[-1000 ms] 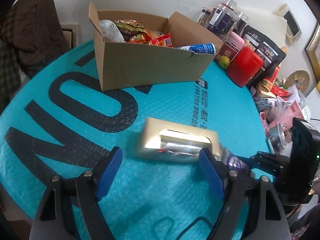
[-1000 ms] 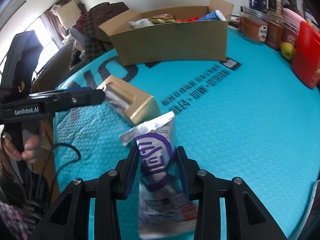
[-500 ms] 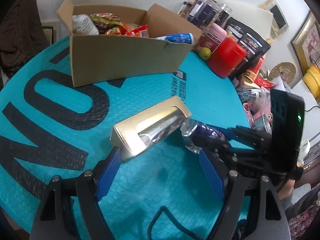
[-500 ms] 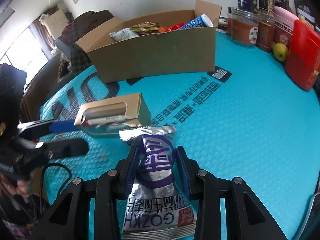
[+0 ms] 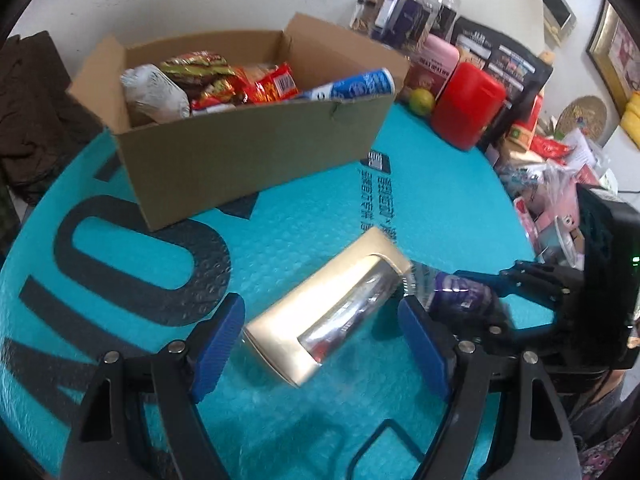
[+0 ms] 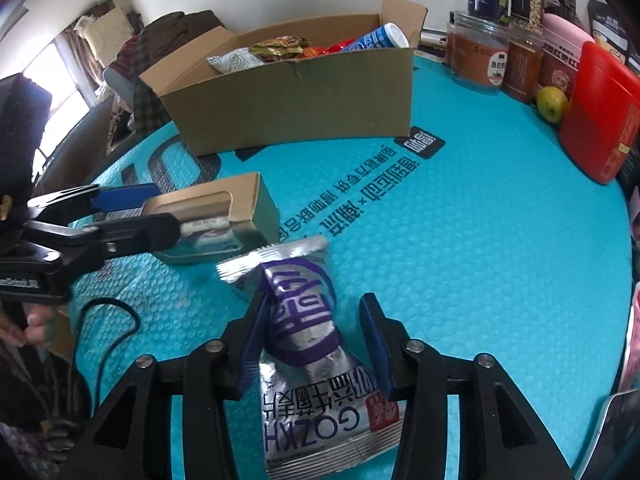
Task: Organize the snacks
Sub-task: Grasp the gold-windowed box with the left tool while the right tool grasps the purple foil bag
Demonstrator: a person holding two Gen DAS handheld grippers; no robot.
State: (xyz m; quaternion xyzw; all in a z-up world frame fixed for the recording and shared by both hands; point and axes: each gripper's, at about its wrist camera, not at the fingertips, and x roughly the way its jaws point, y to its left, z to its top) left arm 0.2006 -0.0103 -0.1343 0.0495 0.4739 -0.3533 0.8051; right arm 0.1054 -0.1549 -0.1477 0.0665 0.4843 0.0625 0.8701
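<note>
A gold window box (image 5: 320, 312) (image 6: 240, 200) lies on the teal mat (image 5: 440, 216). My left gripper (image 5: 320, 344) (image 6: 132, 216) is open and straddles the box, with a gap at each pad. Just right of the box lies a silver and purple snack packet (image 6: 304, 320) (image 5: 456, 292). My right gripper (image 6: 316, 340) is around it with its jaws opening. One pad still brushes the packet's side and the other stands clear of it. Behind both stands an open cardboard box (image 5: 248, 152) (image 6: 300, 104) holding several snack packs.
A red canister (image 5: 466, 104) (image 6: 600, 116), a lime (image 5: 421, 101) and several jars (image 6: 480, 60) line the table's far right. Loose packets (image 5: 552, 184) crowd the right edge. Dark clothes (image 5: 28, 120) hang at the left. A black cable (image 6: 108, 320) trails over the near edge.
The right jaws have spread off the packet, which now rests on the mat. The left gripper has moved in and rolled, so the gold box lies between its pads.
</note>
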